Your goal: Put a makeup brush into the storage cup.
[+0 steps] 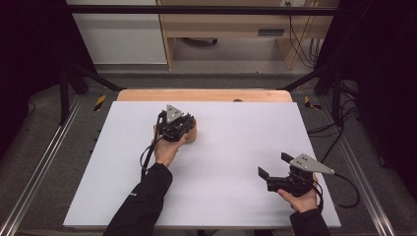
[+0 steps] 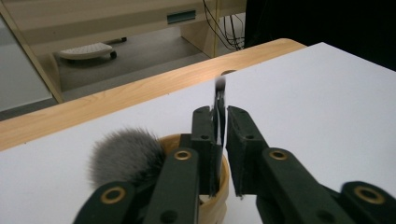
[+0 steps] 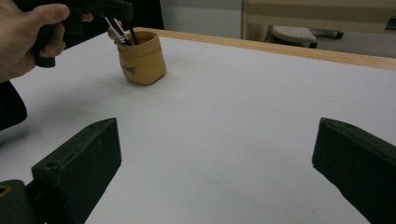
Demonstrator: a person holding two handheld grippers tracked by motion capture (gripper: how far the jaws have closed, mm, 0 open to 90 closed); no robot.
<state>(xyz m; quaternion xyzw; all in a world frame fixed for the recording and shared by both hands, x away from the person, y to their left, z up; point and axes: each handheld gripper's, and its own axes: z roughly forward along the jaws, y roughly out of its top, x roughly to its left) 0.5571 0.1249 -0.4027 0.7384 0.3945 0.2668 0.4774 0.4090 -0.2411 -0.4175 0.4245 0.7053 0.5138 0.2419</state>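
Note:
A tan cup (image 1: 193, 133) stands on the white board, left of centre and towards the back. It holds a fluffy grey brush head (image 2: 123, 156) and thin black brushes (image 3: 122, 33). My left gripper (image 1: 183, 129) hangs right over the cup. In the left gripper view its jaws are closed on a slim black brush handle (image 2: 219, 105) that rises from the cup (image 2: 219, 191). My right gripper (image 1: 274, 164) rests low at the front right with its jaws wide open and nothing between them. From the right gripper view (image 3: 217, 140) the cup (image 3: 140, 58) is far off at the upper left.
The white board (image 1: 236, 147) lies on a wooden table whose edge (image 1: 206, 95) shows at the back. Metal frame rails (image 1: 44, 162) run along both sides. A wooden cabinet (image 1: 226, 24) and cables (image 1: 302, 44) are on the floor beyond the table.

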